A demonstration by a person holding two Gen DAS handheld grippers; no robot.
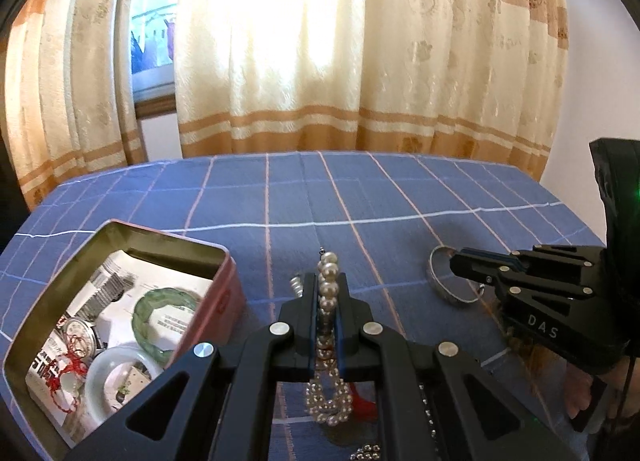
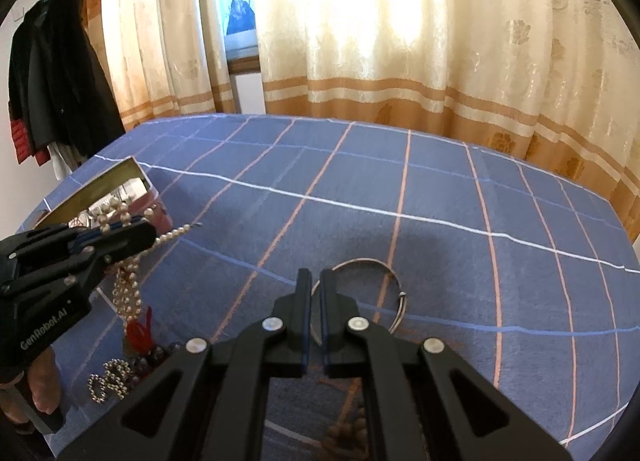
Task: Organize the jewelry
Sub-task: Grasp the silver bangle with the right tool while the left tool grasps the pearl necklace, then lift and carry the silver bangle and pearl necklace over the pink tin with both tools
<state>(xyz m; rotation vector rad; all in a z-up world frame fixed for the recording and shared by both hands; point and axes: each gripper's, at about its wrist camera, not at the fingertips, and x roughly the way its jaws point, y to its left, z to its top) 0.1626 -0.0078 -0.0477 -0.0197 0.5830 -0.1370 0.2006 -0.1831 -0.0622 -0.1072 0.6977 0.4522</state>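
Note:
My left gripper [image 1: 326, 281] is shut on a pearl necklace [image 1: 329, 285], held above the blue checked cloth; the strand hangs in loops below the fingers with a red tassel [image 1: 362, 401]. The necklace also shows in the right wrist view [image 2: 128, 281]. An open red tin box [image 1: 224, 293] stands to the left, holding a green bangle [image 1: 160, 309], a white bangle [image 1: 100, 377], a red cord and papers. My right gripper [image 2: 316, 281] is shut on the rim of a silver bangle [image 2: 384, 265], which shows in the left wrist view [image 1: 440, 281] too.
A metal ball chain [image 2: 112, 381] and dark beads lie on the cloth [image 2: 440, 189] near the front left. A brown bead string [image 2: 348, 433] lies under my right gripper. Curtains hang behind the table. Dark coats [image 2: 52, 73] hang at far left.

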